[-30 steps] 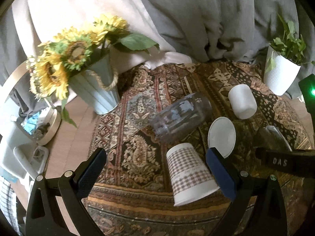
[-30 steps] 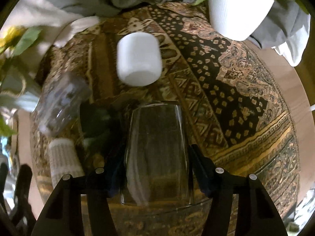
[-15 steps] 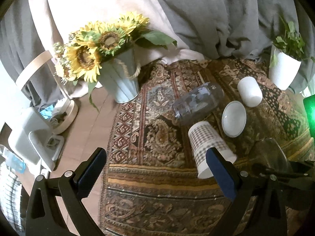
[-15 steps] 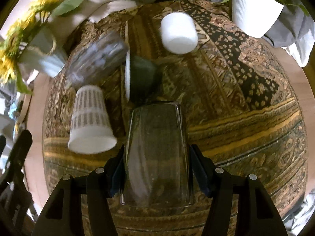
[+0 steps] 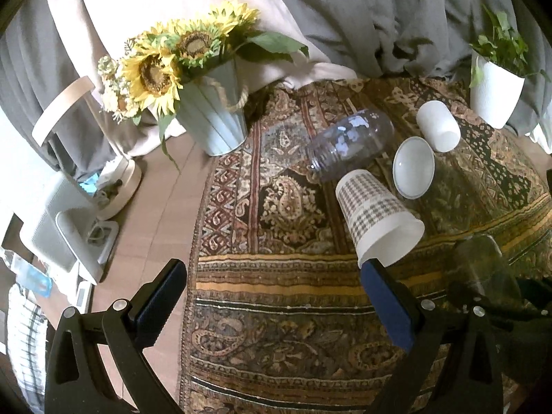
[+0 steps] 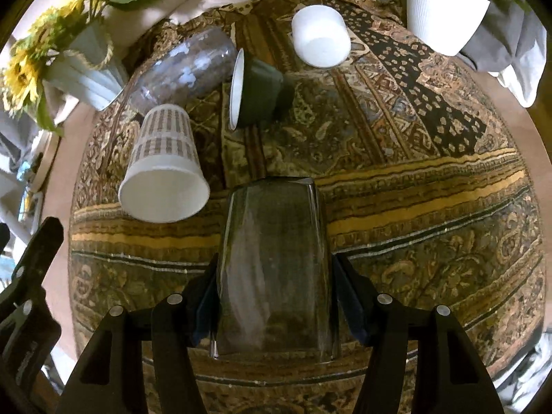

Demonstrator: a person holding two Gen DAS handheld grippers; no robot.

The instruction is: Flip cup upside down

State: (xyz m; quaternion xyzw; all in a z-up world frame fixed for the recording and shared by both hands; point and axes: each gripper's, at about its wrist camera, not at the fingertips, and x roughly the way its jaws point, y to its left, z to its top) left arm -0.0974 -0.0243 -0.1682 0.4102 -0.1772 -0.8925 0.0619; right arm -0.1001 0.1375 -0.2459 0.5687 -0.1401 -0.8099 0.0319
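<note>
Right gripper clamped on glass above the rug. Left gripper spread wide, holding nothing, paper cup near its right finger.

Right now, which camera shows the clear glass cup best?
The right wrist view: the glass cup fills the centre, gripped between the right gripper jaws. The left wrist view catches it only dimly at its lower right edge.

Tablecloth: brown, gold and black paisley with striped borders.
Paper cup: white, brown houndstooth check.
Glass: clear, smoky grey tint.
Bowl, beyond the glass: dark green outside, white inside.
Sunflowers: yellow, in a pale blue-green bucket.
Plant pot: ribbed white.
</note>
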